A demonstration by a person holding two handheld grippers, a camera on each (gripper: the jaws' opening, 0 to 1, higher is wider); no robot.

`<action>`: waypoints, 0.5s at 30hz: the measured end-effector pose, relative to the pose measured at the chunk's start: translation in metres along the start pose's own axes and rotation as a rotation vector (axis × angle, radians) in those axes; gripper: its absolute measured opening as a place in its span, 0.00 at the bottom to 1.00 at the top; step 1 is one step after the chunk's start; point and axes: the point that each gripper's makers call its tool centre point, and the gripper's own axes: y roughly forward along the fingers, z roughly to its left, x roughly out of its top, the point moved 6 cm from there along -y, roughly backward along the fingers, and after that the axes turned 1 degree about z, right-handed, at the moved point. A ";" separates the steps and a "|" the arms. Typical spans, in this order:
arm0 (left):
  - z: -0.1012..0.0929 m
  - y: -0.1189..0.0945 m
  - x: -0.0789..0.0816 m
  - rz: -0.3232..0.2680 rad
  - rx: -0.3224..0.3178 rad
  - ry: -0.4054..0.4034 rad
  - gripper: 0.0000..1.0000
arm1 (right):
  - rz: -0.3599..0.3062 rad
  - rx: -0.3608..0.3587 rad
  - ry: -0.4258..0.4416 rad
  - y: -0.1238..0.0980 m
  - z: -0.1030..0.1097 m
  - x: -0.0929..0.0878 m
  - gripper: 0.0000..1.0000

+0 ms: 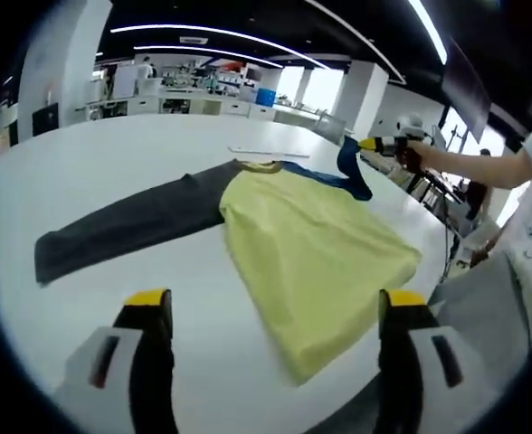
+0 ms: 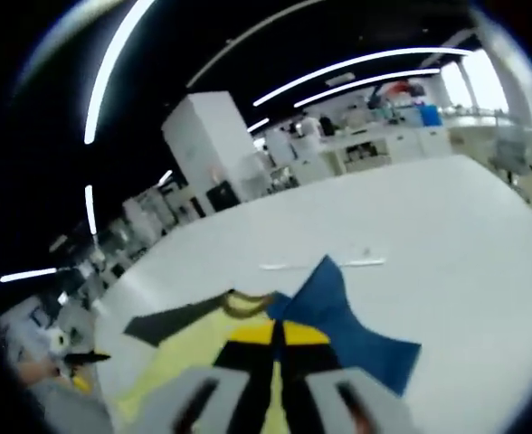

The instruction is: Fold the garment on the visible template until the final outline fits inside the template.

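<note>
A shirt lies spread on the white table (image 1: 85, 172). Its body is yellow (image 1: 311, 244), one long sleeve is dark grey (image 1: 130, 221) and stretches left, and the other is blue (image 1: 349, 172). My left gripper (image 1: 275, 303) hovers open near the shirt's hem, with nothing between its yellow-tipped jaws. My right gripper (image 1: 384, 143), held in a person's hand (image 1: 413, 158), has the blue sleeve lifted at the far side. In the right gripper view, my right gripper (image 2: 275, 333) is shut on the blue sleeve (image 2: 338, 312), with the collar (image 2: 243, 303) and grey sleeve (image 2: 171, 321) beyond it.
A thin pale strip (image 1: 266, 151) lies on the table past the collar, the same pale strip (image 2: 320, 264) beyond the sleeve. The table edge (image 1: 429, 271) runs close on the right, beside the person's clothing (image 1: 492, 298). Desks and a white pillar (image 2: 212, 145) stand far behind.
</note>
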 end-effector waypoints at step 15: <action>-0.003 0.000 0.002 -0.006 0.001 0.001 0.91 | 0.046 0.165 -0.061 0.058 0.077 0.001 0.00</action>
